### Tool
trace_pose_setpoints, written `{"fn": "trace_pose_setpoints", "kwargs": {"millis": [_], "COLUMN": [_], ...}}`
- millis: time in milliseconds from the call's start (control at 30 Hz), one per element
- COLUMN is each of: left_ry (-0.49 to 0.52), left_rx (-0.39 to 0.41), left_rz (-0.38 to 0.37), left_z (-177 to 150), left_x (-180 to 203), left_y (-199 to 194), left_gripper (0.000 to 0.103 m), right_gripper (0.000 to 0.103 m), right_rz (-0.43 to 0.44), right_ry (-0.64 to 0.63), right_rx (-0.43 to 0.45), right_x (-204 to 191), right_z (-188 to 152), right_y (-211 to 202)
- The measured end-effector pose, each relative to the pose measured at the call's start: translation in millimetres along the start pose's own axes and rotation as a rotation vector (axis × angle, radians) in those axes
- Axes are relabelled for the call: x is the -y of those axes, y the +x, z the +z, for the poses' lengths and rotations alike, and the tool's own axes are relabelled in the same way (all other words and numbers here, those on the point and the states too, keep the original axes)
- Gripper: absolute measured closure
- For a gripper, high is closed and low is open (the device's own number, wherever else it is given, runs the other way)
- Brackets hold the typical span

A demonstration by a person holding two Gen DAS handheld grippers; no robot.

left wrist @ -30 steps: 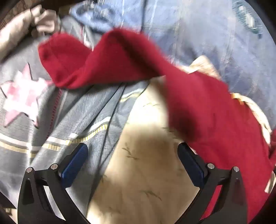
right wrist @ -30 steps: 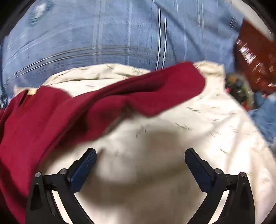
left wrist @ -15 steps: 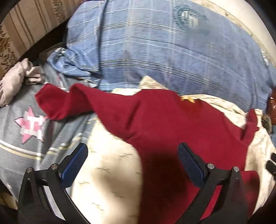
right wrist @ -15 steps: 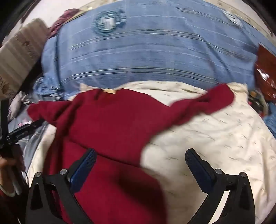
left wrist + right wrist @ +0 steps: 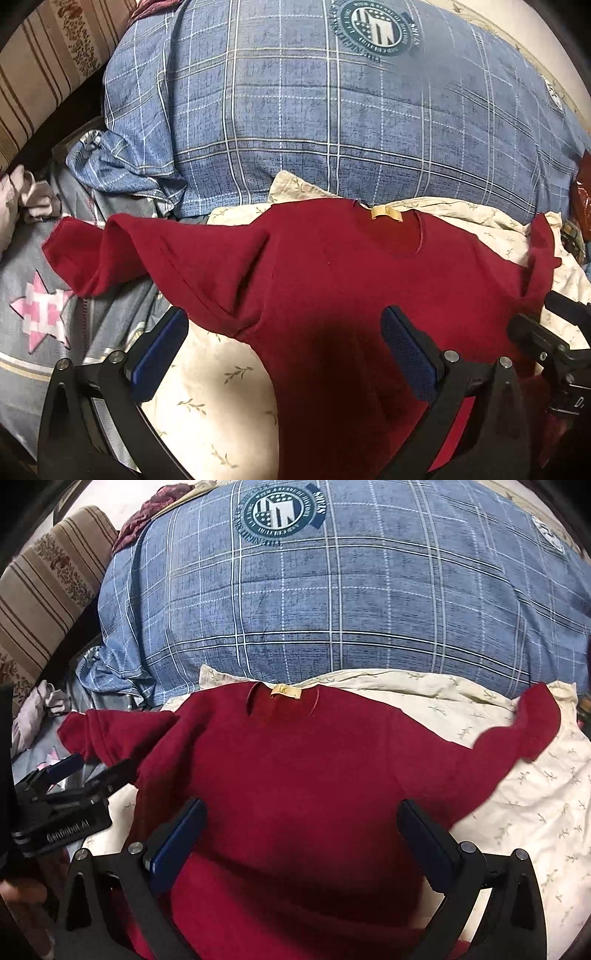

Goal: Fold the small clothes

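Observation:
A dark red long-sleeved top (image 5: 332, 280) lies spread face up on a cream leaf-print cloth (image 5: 207, 402), neck and tan label toward the blue quilt. It also fills the right wrist view (image 5: 295, 775). Its left sleeve (image 5: 92, 251) is rumpled over the grey star bedding; its right sleeve (image 5: 528, 723) trails out to the right. My left gripper (image 5: 284, 350) is open and empty above the top's left side. My right gripper (image 5: 303, 842) is open and empty above its middle. Each gripper shows at the edge of the other's view.
A big blue plaid quilt (image 5: 351, 122) with a round crest bulks behind the top. Grey bedding with a pink star (image 5: 40, 314) lies at left. A striped floral cushion (image 5: 44, 602) is at far left. Crumpled pale clothes (image 5: 26, 195) sit beside it.
Both grippers have pulled back and up from the top, so the whole garment now shows laid out flat. Both stayed open.

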State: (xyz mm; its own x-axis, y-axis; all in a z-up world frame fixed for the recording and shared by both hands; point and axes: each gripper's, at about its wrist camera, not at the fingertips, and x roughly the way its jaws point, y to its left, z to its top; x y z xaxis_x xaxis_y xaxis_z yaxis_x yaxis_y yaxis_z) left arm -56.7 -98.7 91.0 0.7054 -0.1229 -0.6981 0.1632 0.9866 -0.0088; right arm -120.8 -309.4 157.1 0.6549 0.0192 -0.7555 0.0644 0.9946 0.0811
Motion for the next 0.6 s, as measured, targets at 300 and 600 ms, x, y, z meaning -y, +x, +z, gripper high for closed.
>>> {"fn": "trace_pose_setpoints", "kwargs": {"millis": [300,600], "left_ry": [-0.059,-0.075], "left_rx": [-0.036,-0.041], "left_rz": [-0.002,0.011], "left_z": [-4.3,-1.6], "left_x": [-9.3,-16.5], "left_y": [22.9,28.8], "left_gripper": [0.000,0.000], "right_gripper": [0.000,0.000], "right_rz": [0.020,0.029], "right_ry": [0.029,-0.009], "right_rx": [-0.016,-0.015], "right_x": [-7.5,-24.1], "right_z": [2.9,7.2], "right_y": [30.3,36.2]}}
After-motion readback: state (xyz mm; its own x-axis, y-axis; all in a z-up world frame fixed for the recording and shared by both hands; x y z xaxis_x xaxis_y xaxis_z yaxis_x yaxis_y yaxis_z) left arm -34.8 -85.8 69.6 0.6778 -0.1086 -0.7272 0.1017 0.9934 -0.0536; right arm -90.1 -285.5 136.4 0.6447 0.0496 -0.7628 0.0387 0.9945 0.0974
